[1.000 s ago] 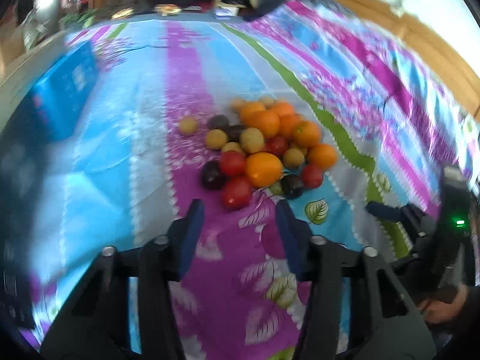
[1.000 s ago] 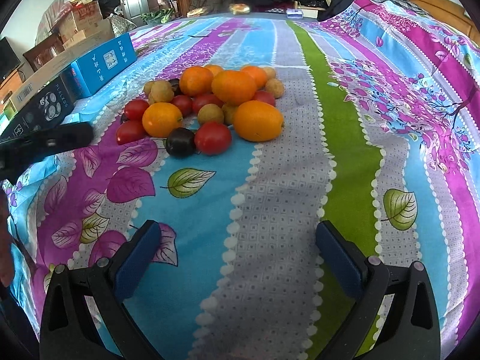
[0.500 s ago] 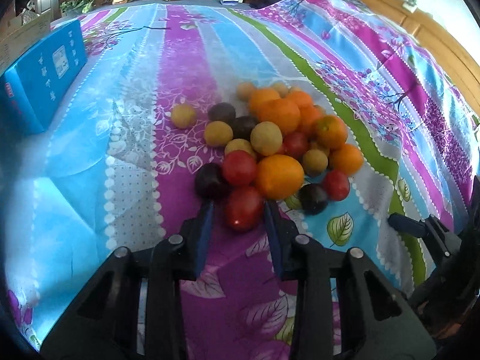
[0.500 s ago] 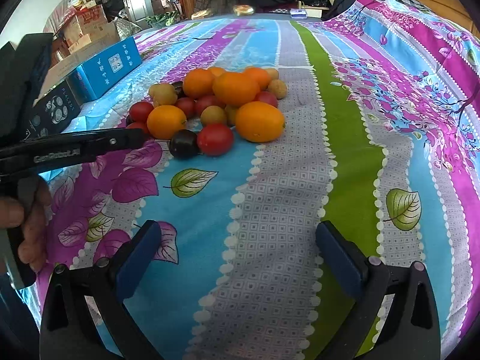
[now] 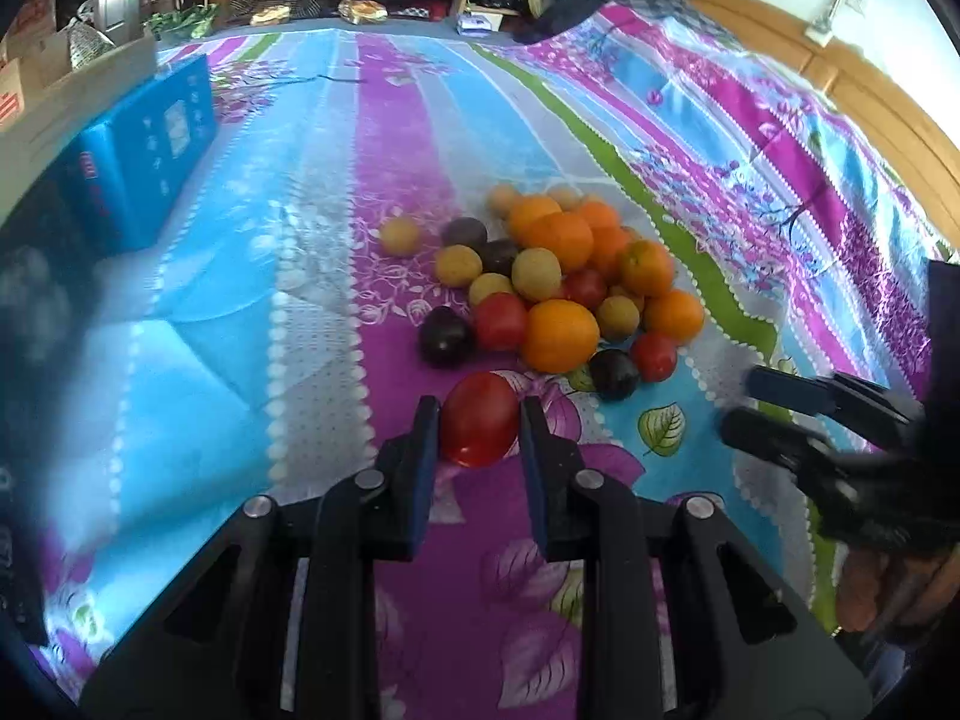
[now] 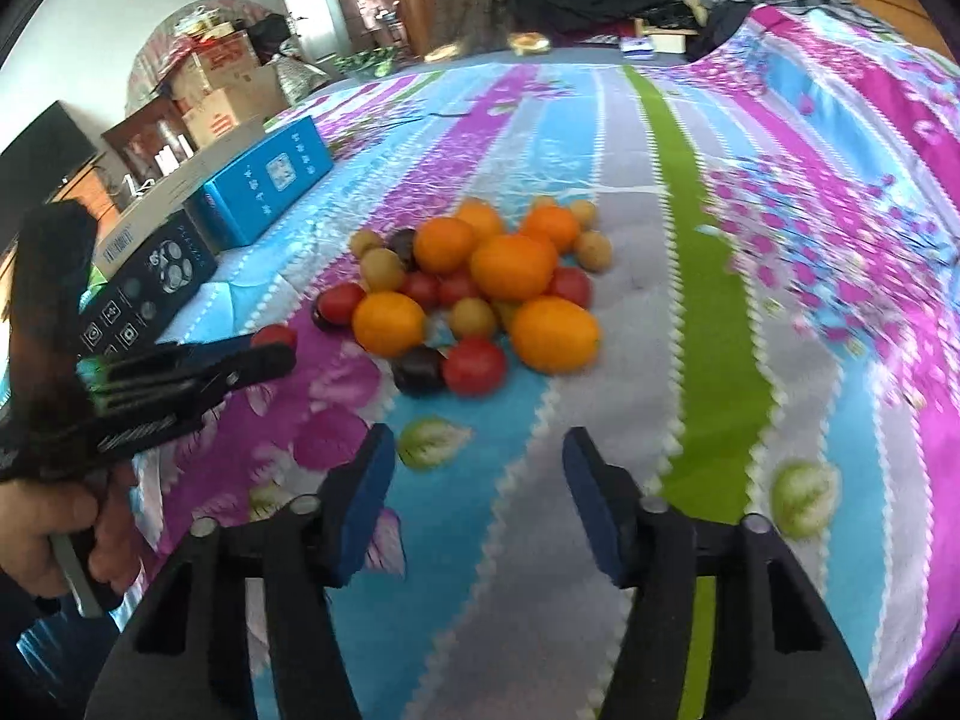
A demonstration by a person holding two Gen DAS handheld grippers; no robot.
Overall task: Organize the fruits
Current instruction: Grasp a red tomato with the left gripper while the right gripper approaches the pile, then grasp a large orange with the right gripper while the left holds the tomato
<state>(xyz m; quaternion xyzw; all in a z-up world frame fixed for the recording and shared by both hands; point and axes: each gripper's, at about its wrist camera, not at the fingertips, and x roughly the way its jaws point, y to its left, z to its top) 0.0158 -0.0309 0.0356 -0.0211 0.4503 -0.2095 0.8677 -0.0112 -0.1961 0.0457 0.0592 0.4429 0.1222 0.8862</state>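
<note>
A pile of fruit (image 5: 558, 282) lies on the flowered bedspread (image 5: 336, 312): oranges, red tomatoes, dark plums and small yellow fruits. It also shows in the right wrist view (image 6: 480, 294). My left gripper (image 5: 480, 420) is shut on a red tomato (image 5: 479, 419), held just in front of the pile. In the right wrist view the left gripper (image 6: 264, 354) shows at the left with the tomato (image 6: 274, 336) at its tip. My right gripper (image 6: 477, 468) is open and empty, a short way before the pile, and shows at the right of the left wrist view (image 5: 774, 402).
A blue box (image 6: 270, 180) and a black box (image 6: 150, 282) lie left of the pile, with a long cardboard box behind them. Clothes and clutter sit at the far edge of the bed. A wooden headboard (image 5: 888, 96) runs along the right.
My left gripper moved forward to the pile, closed on the nearest red tomato and drew it slightly back. My right gripper moved closer to the pile and its jaws narrowed somewhat.
</note>
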